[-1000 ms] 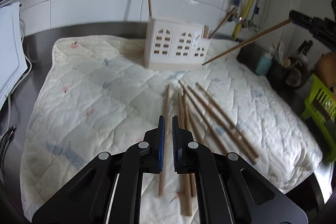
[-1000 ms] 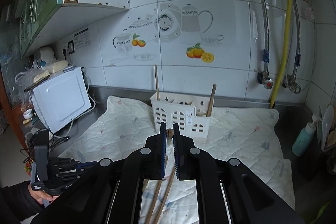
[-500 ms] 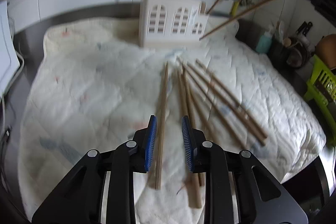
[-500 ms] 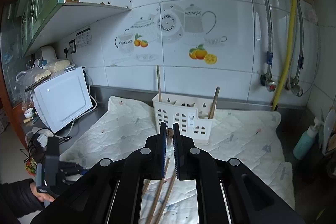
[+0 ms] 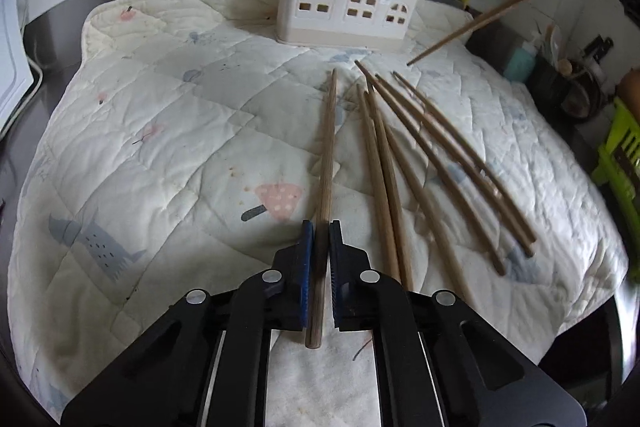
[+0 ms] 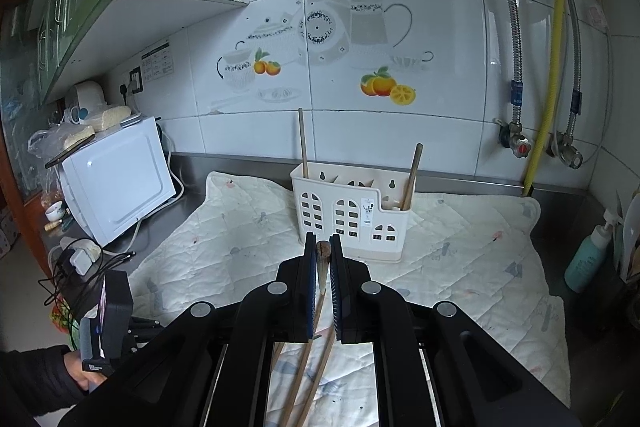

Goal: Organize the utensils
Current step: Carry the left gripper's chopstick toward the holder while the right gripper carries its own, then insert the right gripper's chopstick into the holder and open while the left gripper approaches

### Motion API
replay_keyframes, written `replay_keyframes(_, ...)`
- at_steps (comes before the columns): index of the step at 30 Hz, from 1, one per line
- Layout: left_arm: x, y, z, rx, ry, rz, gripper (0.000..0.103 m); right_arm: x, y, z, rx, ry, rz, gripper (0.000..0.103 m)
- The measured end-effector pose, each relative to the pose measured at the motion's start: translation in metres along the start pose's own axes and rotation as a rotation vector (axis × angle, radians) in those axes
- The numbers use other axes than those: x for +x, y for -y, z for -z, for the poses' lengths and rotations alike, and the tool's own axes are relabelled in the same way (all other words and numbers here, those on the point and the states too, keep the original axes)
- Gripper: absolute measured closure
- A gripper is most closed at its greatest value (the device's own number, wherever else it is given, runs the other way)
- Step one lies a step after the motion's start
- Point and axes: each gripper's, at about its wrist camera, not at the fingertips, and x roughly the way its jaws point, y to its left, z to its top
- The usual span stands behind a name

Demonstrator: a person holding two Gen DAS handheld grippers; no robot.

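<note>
My left gripper [image 5: 319, 227] is down on the quilted cloth [image 5: 160, 131], shut on the leftmost wooden chopstick [image 5: 329, 147] near its thick end. Several more chopsticks [image 5: 420, 163] lie fanned out to its right. Behind them stands the white utensil holder [image 5: 347, 7] with arched cut-outs. My right gripper [image 6: 322, 247] hovers in front of the holder [image 6: 348, 215], shut on a chopstick [image 6: 322, 251] seen end-on; the same stick [image 5: 492, 15] slants through the air in the left wrist view. Two chopsticks [image 6: 303, 143] [image 6: 413, 175] stand in the holder.
A white microwave [image 6: 116, 187] sits left of the cloth, with a charger and cables [image 6: 80, 259] in front of it. A teal bottle [image 6: 588, 259] and a green basket [image 5: 620, 155] stand at the right. A tiled wall with pipes [image 6: 552, 67] is behind.
My left gripper sank to the cloth, opened, and closed around the leftmost chopstick. The right gripper kept still with its chopstick.
</note>
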Motion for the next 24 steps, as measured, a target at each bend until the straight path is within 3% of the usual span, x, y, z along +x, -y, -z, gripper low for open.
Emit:
replay_keyframes(15, -0.033, 0.004, -0.054, -0.062, 0.202, 0.038, 0.098, -0.007, 0.003, -0.012, 0.005, 0.037, 0.005, 0.097)
replay_keyframes(24, -0.042, 0.009, -0.082, -0.034, 0.239, 0.029, 0.098, -0.006, 0.011, -0.029, 0.002, 0.056, 0.024, 0.097)
